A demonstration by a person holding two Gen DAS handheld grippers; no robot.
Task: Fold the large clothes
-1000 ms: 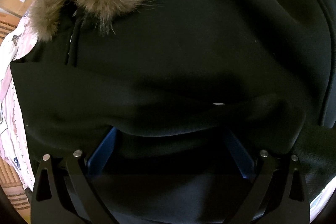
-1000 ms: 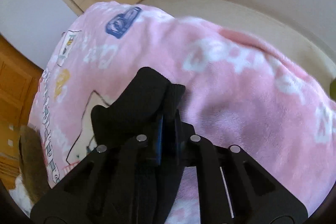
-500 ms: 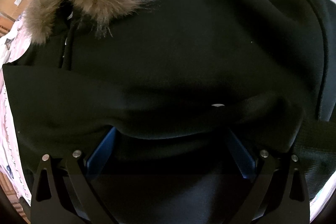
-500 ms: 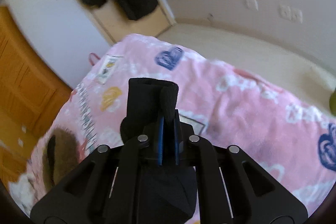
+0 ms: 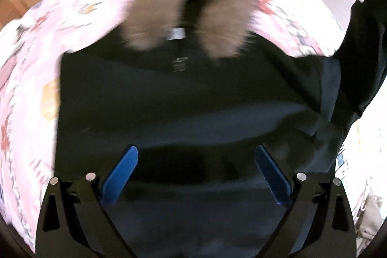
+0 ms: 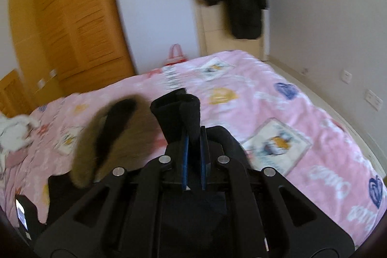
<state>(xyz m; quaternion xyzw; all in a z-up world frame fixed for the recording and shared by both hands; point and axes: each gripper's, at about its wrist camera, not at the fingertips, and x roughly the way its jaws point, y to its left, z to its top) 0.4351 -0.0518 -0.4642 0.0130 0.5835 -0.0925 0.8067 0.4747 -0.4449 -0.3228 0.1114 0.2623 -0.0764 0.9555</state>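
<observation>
Left gripper [image 5: 194, 173]: you're aiming it steeply down, jaws spread over the black coat [image 5: 169, 100].
Right gripper [image 6: 192, 156]: you're tilting it shallowly downward, jaws pinching the coat's cuff [image 6: 180, 113].

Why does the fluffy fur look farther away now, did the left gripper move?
Yes. In the left wrist view the fur collar has shrunk toward the top and the pink blanket now shows around the black coat, so the gripper pulled up and back.
</observation>
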